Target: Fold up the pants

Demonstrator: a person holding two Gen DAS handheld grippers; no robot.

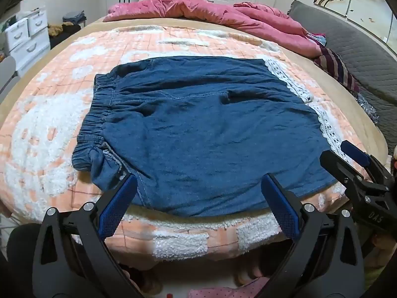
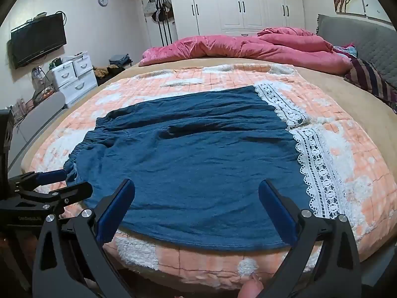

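Blue denim pants (image 1: 198,129) (image 2: 198,154) lie flat on the bed, elastic waistband (image 1: 96,116) to the left and white lace hem (image 1: 322,121) (image 2: 317,161) to the right. My left gripper (image 1: 198,186) hovers open over the pants' near edge, close to the waist corner, with nothing between its blue pads. Over the near edge toward the lace end, my right gripper (image 2: 197,186) is open and holds nothing. Each gripper shows in the other's view: the right gripper (image 1: 347,156) at the right margin, the left gripper (image 2: 69,178) at the left.
A peach and white fleece blanket (image 1: 62,114) (image 2: 347,129) covers the bed. A crumpled pink quilt (image 1: 211,10) (image 2: 248,47) lies at the far side, striped cloth (image 2: 372,79) and a grey headboard (image 2: 372,39) at the right. White drawers (image 2: 74,77) and a wall TV (image 2: 37,39) stand left.
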